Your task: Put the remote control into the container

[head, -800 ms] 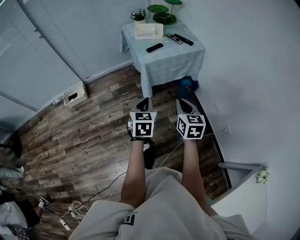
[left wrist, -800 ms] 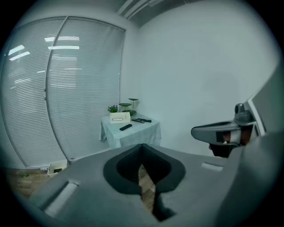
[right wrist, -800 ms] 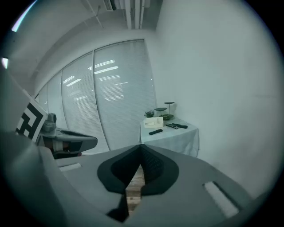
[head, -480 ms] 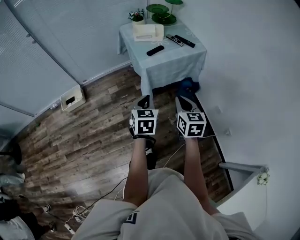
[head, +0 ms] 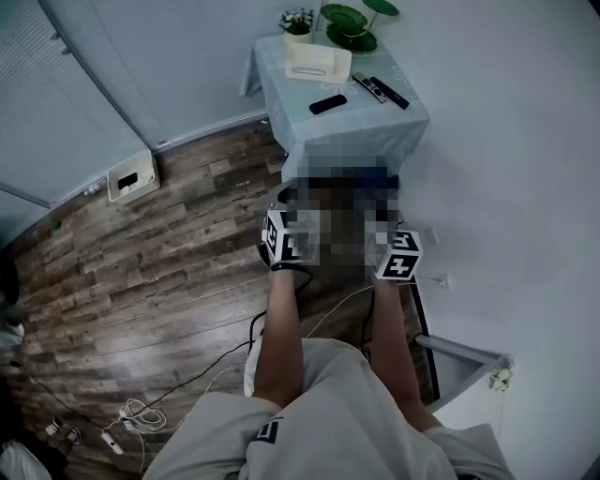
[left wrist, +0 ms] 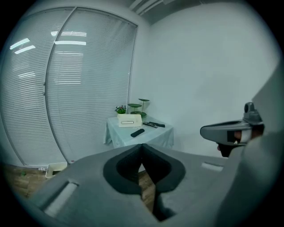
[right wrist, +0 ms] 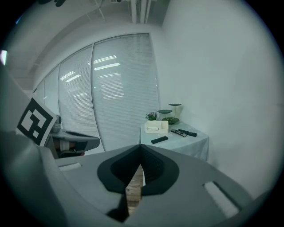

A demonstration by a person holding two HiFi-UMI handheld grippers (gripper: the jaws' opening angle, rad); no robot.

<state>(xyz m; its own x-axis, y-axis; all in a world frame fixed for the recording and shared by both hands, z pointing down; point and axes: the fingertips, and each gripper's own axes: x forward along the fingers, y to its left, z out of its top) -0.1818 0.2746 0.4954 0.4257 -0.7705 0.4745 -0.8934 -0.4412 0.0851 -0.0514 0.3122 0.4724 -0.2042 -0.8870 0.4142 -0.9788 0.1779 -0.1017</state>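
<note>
A black remote control lies on the small table with the pale cloth, far ahead of me. Behind it stands the cream container, and two more remotes lie to its right. The left gripper view shows the black remote and the container small and distant; so does the right gripper view, remote and container. My left gripper and right gripper are held side by side in the air, both shut and empty, well short of the table. A mosaic patch hides their tips in the head view.
A green tiered stand and a small potted plant stand at the table's back. A white box sits on the wooden floor by the blinds. Cables lie on the floor at left. A white wall runs along the right.
The head view has swung a little, so the table sits further right in the picture. Both grippers stay shut and side by side in front of me.
</note>
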